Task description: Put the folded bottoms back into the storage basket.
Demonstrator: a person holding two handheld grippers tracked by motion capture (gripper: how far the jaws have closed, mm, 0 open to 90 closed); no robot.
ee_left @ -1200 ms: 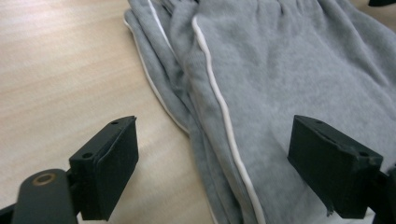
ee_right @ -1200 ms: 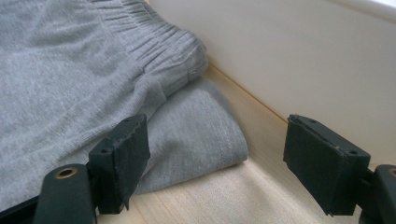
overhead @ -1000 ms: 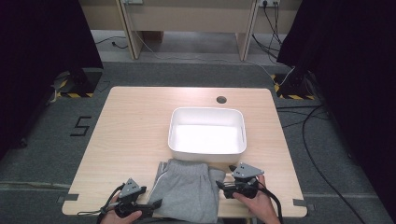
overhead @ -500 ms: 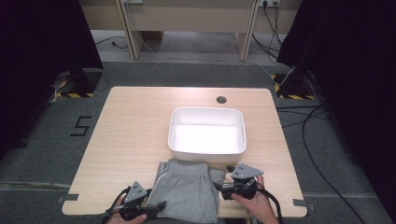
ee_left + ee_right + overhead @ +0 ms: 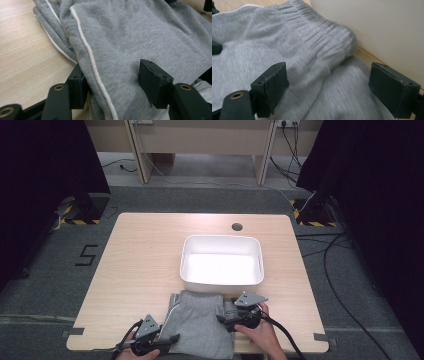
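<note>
Grey jersey cloth, folded into a rough rectangle, made up the garment (image 5: pixel 200 322) that lay at the 6 o'clock edge of the pale wooden bench (image 5: pixel 135 265), just short of the white tub (image 5: pixel 221 265) at the centre. The garment's far edge reached almost to the tub's near wall; whether the two touched could not be told from above.

In the high view, the left tongs (image 5: pixel 170 339) sat at the garment's 7 o'clock corner, held in a hand at the lower edge of the picture. The left gripper view showed those tongs (image 5: pixel 113 83) spread, with one jaw to either side of a fold of the cloth (image 5: pixel 130 37). A white piping line (image 5: pixel 86 47) ran down the fold between the two jaws (the jaw on the left of that view stood right at the cloth's edge, beside bare wood).

The right tongs (image 5: pixel 223 318) lay at the garment's 3 o'clock side, with the person's hand (image 5: pixel 257 332) wrapped round the grip. In the right gripper view they (image 5: pixel 337 85) also stood wide apart, over the grey fabric (image 5: pixel 249 50). The ribbed waistband (image 5: pixel 322 37) bunched up ahead of the jaws, and the tub's white wall (image 5: pixel 374 27) rose close behind it at 1 o'clock. Neither pair had closed on the cloth.
</note>
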